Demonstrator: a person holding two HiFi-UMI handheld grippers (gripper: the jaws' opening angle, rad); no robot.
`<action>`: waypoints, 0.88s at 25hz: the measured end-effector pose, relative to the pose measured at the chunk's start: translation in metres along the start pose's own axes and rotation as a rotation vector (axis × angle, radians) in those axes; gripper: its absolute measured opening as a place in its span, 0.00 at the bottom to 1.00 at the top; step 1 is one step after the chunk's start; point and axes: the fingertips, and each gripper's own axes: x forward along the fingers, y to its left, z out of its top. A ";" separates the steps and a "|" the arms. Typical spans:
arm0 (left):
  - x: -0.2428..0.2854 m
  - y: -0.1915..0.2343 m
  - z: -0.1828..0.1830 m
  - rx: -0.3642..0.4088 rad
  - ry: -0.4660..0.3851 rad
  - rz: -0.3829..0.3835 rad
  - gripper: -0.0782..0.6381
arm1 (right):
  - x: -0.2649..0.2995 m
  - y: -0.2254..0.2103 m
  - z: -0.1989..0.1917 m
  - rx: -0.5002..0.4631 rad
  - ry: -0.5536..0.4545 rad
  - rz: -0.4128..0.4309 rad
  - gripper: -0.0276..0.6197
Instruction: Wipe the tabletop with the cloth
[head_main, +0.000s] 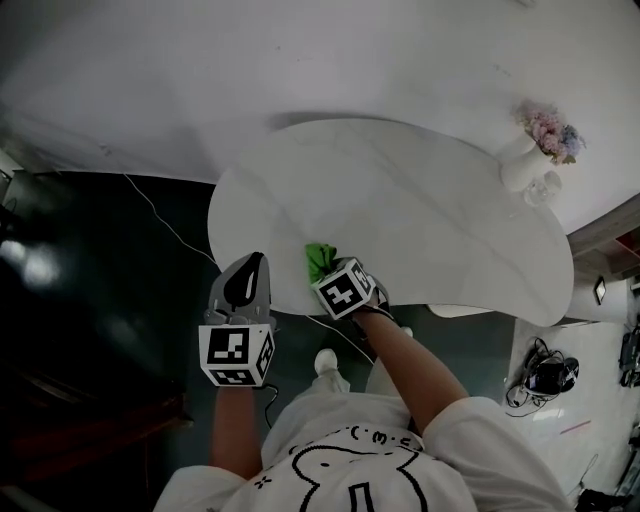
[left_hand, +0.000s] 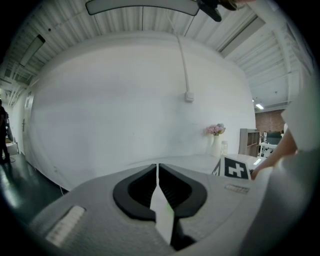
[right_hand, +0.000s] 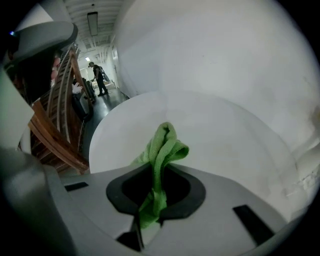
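- the right tool (right_hand: 155, 187) is clamping the green cloth (right_hand: 162, 145); its jaws are closed on the middle of the cloth, and a bunched fold is sticking out past the tips.
- in the head view the cloth (head_main: 320, 260) is sitting at the near edge of the white counter (head_main: 420, 210), just ahead of the right tool (head_main: 328, 272). i cannot tell whether it is pressing on the surface or hovering.
- the left tool (left_hand: 158, 187) is carrying nothing, with its jaws together and only a thin slit showing. in the head view the left tool (head_main: 245, 282) is hanging at the near-left edge of the counter, pointing out level rather than down.
- the rest of the counter is looking bare, except for a white vase (head_main: 522, 160) with flowers and a small glass (head_main: 540, 188) just beside it at the far right end.
- judgement: wiping is at or near its start, with most of the surface lying ahead.
- risk: the cloth is bunched into a narrow rope, so only a small patch would be touching and the passes could be leaving streaks unwiped.
- risk: drag on the counter could be pulling the cloth out of the jaws, as the grip is on a thin fold.
- risk: tilting too low could be putting hard jaw tips on the surface instead of fabric.
- risk: a wide sweep to the far right could be knocking the vase or glass over.
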 end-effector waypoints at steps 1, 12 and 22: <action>-0.001 0.001 0.001 0.002 -0.002 -0.003 0.14 | 0.001 -0.001 0.000 0.003 0.003 0.001 0.12; 0.010 -0.006 0.009 0.026 -0.003 -0.049 0.14 | -0.001 -0.016 -0.004 0.113 0.029 0.000 0.12; 0.021 -0.022 0.014 0.035 -0.001 -0.067 0.14 | -0.004 -0.030 -0.011 0.145 0.062 0.005 0.12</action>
